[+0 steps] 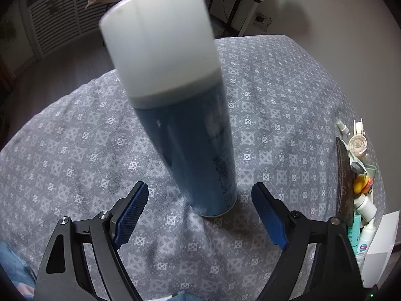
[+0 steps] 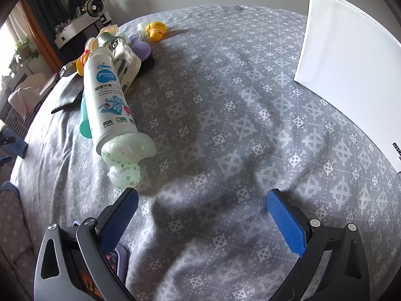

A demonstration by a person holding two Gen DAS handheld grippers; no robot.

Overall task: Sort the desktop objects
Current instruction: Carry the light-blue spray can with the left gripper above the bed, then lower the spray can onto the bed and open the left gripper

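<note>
The tall dark blue spray can with a white cap (image 1: 180,115) stands upright on my desk, on the grey cloth with a pale cross-and-diamond pattern (image 1: 288,115), right in front of my left claw (image 1: 200,213). That claw is spread wide, its blue ribbed pads (image 1: 132,213) apart on either side of the can's base, and neither pad touches the can. The can's image is blurred.

At the right edge of that view a cluster of small things lies crowded together: small white bottles (image 1: 364,207), a yellow rubber duck (image 1: 361,184), a brown patterned flat piece (image 1: 344,175), with a white box (image 1: 383,235) just beside them.

My right claw (image 2: 201,217) hangs over bare cloth (image 2: 225,115), spread open with nothing between its blue pads (image 2: 285,223). Ahead and to its left lies a white cylindrical bottle with blue printed label (image 2: 107,95) on its side, its end against a translucent green mushroom-shaped toy with coloured dots (image 2: 125,160). Behind the bottle sit a teal container (image 2: 84,120), a black flat pouch (image 2: 67,92), a purple-handled brush (image 2: 142,47) and another yellow duck toy (image 2: 156,31). A white box (image 2: 351,75) stands at the far right.
</note>
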